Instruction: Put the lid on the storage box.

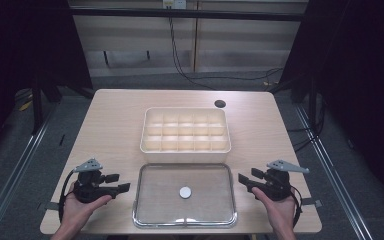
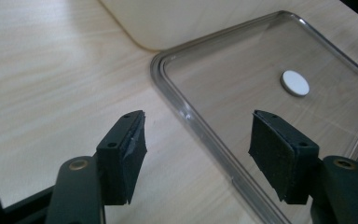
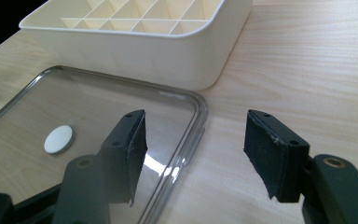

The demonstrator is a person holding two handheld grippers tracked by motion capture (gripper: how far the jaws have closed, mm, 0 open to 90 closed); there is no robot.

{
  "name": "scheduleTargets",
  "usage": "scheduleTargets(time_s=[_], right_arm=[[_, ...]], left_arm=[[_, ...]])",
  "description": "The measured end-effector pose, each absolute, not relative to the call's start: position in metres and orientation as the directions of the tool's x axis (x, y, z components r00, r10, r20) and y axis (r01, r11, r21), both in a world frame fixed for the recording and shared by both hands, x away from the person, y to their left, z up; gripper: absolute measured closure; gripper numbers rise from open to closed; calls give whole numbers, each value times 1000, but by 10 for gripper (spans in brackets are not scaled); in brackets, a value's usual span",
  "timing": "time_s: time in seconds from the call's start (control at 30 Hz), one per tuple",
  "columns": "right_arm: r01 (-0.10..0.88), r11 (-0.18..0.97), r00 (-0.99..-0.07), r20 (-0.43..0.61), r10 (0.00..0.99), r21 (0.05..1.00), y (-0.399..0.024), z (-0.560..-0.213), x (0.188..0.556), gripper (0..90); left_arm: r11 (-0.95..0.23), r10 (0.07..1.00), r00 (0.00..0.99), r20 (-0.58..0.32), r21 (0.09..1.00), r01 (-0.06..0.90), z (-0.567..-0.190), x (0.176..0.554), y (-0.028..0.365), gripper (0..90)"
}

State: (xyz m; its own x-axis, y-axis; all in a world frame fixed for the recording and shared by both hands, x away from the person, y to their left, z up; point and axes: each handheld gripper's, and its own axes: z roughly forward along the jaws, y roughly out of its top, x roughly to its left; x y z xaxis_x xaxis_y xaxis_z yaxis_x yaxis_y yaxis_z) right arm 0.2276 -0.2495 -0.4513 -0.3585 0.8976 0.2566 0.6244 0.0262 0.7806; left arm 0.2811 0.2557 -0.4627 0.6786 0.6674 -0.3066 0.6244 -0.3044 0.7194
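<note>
The clear lid [image 1: 185, 195] lies flat on the table [image 1: 110, 125], close to my side. It has a small white knob [image 1: 185, 192] in its middle. Just past the lid, at 12 o'clock, sits the cream box [image 1: 185, 131] with lots of little empty pockets. The lid and the box are very close, maybe touching; I cannot tell.

My left tongs [image 1: 121, 183] are at 9 o'clock from the lid, just beside its edge. Their jaws are wide apart and hold nothing. In the left gripper view I look between my left tongs [image 2: 196, 156] and see the lid's rim [image 2: 200, 135] running under the gap, but the pads do not touch it.

My right tongs [image 1: 245, 181] are at 3 o'clock from the lid, just beside that edge. They are wide apart too, with nothing in them. In the right gripper view the right tongs [image 3: 195, 154] point at the lid's corner [image 3: 198, 112].

I think the job is to put the lid on the box. That job has not begun yet. The lid is off, and nothing is grabbed. I think I need to pinch the lid on both sides, lift it, and set it on the box.
</note>
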Motion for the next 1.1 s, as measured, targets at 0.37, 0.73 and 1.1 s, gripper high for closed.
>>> scheduleTargets(time_s=[0.37,0.73,1.1], right_arm=[[632,42,-409,287,866,774,-242,-454,254,419],[688,108,-418,270,867,717,-235,-481,254,514],[690,162,-421,210,882,706,-224,-493,258,530]], left_arm=[[-325,678,678,-283,712,622,-472,307,240,393],[-348,659,687,-308,685,640,-484,300,245,387],[-389,641,709,-292,673,629,-493,296,234,418]])
